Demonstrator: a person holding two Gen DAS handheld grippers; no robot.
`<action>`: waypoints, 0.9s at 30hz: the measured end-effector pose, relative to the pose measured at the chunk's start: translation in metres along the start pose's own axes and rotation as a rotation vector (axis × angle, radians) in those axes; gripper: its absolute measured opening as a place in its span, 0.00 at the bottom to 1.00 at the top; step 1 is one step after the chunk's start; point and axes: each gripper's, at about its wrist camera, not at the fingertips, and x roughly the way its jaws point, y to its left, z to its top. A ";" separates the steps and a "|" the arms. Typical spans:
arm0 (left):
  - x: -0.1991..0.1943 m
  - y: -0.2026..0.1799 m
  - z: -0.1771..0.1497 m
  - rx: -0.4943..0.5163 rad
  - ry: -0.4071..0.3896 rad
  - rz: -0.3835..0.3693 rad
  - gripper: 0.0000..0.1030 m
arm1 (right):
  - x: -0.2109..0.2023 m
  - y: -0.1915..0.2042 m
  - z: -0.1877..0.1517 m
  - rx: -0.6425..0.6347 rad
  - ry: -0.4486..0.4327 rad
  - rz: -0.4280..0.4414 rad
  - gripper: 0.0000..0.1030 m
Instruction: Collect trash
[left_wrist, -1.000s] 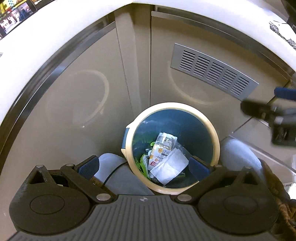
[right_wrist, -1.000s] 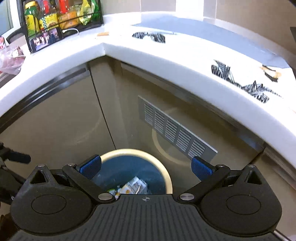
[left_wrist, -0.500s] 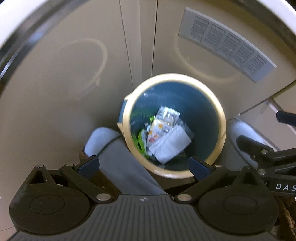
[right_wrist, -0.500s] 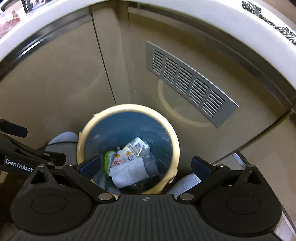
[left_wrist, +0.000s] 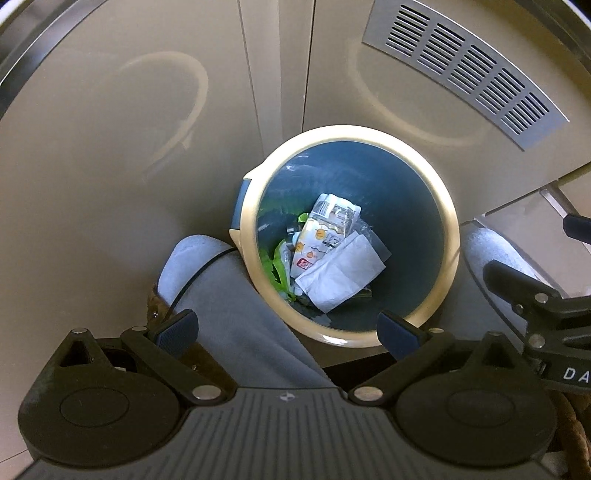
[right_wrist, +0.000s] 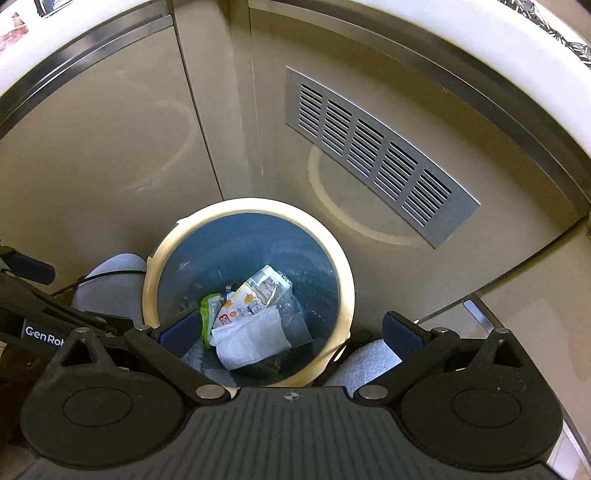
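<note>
A round bin with a cream rim (left_wrist: 448, 229) (right_wrist: 341, 277) and a dark blue inside stands on the floor against the cabinet. In it lie a white paper napkin (left_wrist: 341, 275) (right_wrist: 251, 341), printed snack wrappers (left_wrist: 321, 236) (right_wrist: 243, 302) and a green wrapper (left_wrist: 275, 267) (right_wrist: 207, 306). My left gripper (left_wrist: 288, 332) hangs open above the bin's near edge, nothing between its blue pads. My right gripper (right_wrist: 291, 330) is open too, over the bin's near side, and empty.
Beige cabinet doors with a metal vent grille (left_wrist: 465, 70) (right_wrist: 376, 155) stand behind the bin. A person's grey-clad legs (left_wrist: 229, 295) (right_wrist: 110, 284) flank the bin. The white countertop edge (right_wrist: 517, 77) runs overhead.
Both grippers have dropped lower and tilted down toward the bin, so the countertop has left the left view. The trash in the bin has not moved.
</note>
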 end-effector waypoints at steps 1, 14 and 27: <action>0.000 0.000 0.000 0.000 0.000 0.002 1.00 | 0.000 0.000 0.000 0.000 0.001 0.000 1.00; -0.001 -0.002 0.001 0.006 0.004 0.025 1.00 | -0.002 -0.003 0.000 0.008 -0.013 0.008 1.00; -0.003 0.001 -0.001 0.013 -0.003 0.036 1.00 | -0.005 -0.004 -0.001 0.019 -0.026 0.015 1.00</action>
